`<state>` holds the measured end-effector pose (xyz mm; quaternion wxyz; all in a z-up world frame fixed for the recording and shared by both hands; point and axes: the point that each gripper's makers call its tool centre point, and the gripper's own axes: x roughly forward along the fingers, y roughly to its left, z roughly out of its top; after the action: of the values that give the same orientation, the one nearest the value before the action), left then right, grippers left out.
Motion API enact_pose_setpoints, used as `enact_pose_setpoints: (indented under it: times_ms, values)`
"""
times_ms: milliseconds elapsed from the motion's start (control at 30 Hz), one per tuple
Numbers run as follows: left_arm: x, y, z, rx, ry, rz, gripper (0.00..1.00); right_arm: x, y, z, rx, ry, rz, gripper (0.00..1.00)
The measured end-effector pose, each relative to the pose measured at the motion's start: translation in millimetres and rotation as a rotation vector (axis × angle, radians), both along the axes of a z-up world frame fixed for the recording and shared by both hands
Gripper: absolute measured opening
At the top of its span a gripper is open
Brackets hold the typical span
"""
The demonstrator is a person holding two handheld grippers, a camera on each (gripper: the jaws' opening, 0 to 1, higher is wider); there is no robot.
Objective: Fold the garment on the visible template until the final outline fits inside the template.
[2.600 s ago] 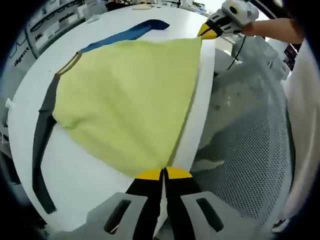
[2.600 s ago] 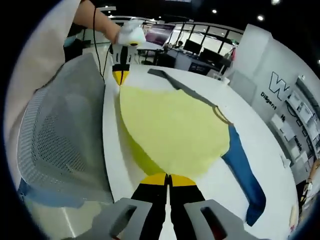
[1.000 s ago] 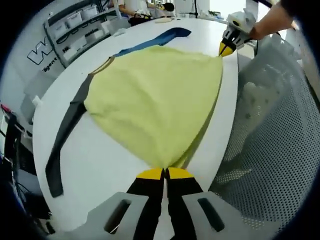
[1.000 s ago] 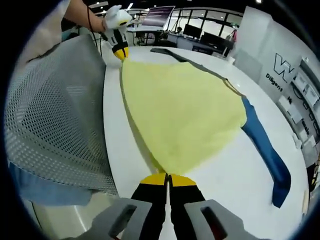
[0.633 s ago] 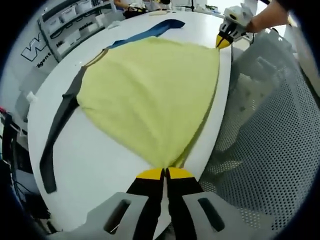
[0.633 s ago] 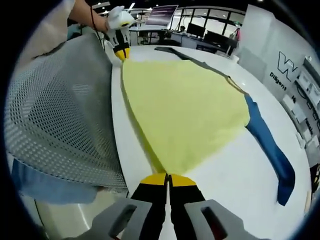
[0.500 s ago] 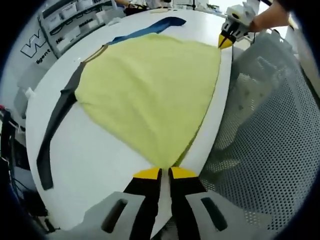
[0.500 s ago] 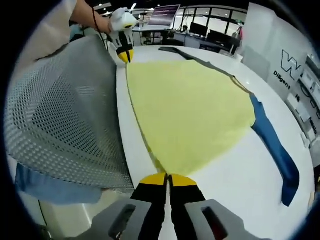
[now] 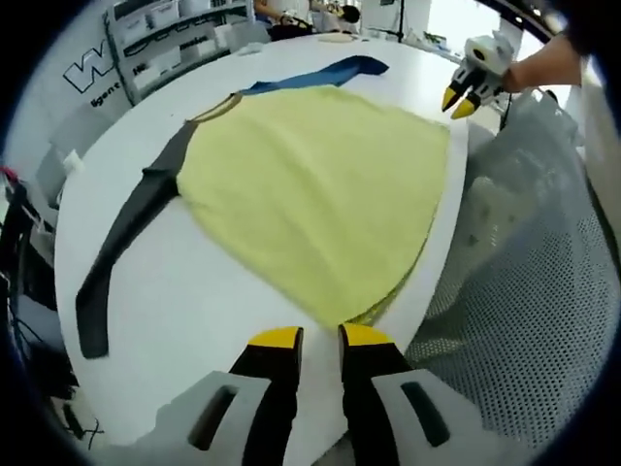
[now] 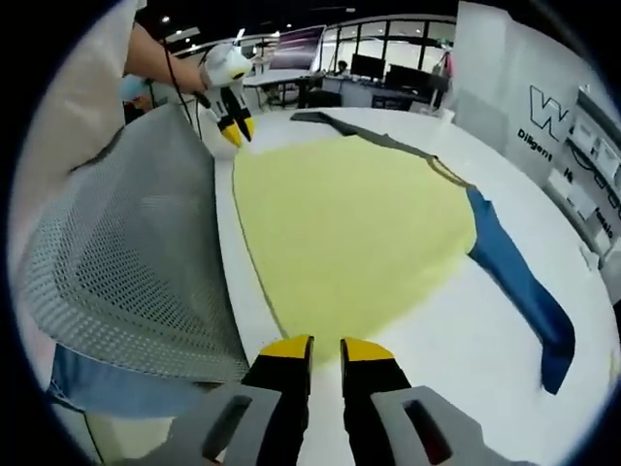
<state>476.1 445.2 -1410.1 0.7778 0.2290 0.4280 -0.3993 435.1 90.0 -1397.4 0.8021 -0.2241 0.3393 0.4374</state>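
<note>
One yellow long-sleeved garment [image 9: 310, 194] lies on one white round table [image 9: 184, 311], near its edge. It has two sleeves: one dark grey sleeve [image 9: 121, 252] and one blue sleeve [image 10: 519, 282]. Two grippers: the left gripper [image 9: 318, 337] and the right gripper [image 10: 325, 345]. One grey mesh chair back [image 10: 126, 262] stands just beside the table's edge.

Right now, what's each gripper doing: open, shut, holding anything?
Left gripper: open, holding nothing, just off the shirt hem.
Right gripper: open, holding nothing.
</note>
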Motion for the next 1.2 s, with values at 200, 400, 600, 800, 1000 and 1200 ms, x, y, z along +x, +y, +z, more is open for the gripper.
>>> enact_pose_setpoints:
  times_ms: [200, 400, 600, 800, 1000, 1200]
  values:
    - [20.8, -3, 12.8, -0.038, -0.004, 0.008, 0.20, 36, -3, 8.3, 0.024, -0.030, -0.047, 0.07]
    - [37.6, 2, 11.7, -0.025, -0.020, 0.014, 0.23, 68, -9, 10.5, 0.028, -0.063, -0.077, 0.08]
    - [69.6, 5, 11.7, -0.035, -0.051, 0.047, 0.26, 105, -18, 9.7, 0.031, -0.082, -0.126, 0.10]
    - [113.6, 9, 9.8, -0.050, -0.071, 0.096, 0.27, 144, -26, 10.4, 0.039, -0.111, -0.173, 0.13]
    - [158.3, 13, 8.0, -0.049, -0.087, 0.122, 0.29, 188, -35, 7.9, 0.041, -0.132, -0.227, 0.16]
    - [202.5, 11, 5.6, -0.053, -0.094, 0.139, 0.30, 235, -41, 11.0, 0.042, -0.156, -0.265, 0.19]
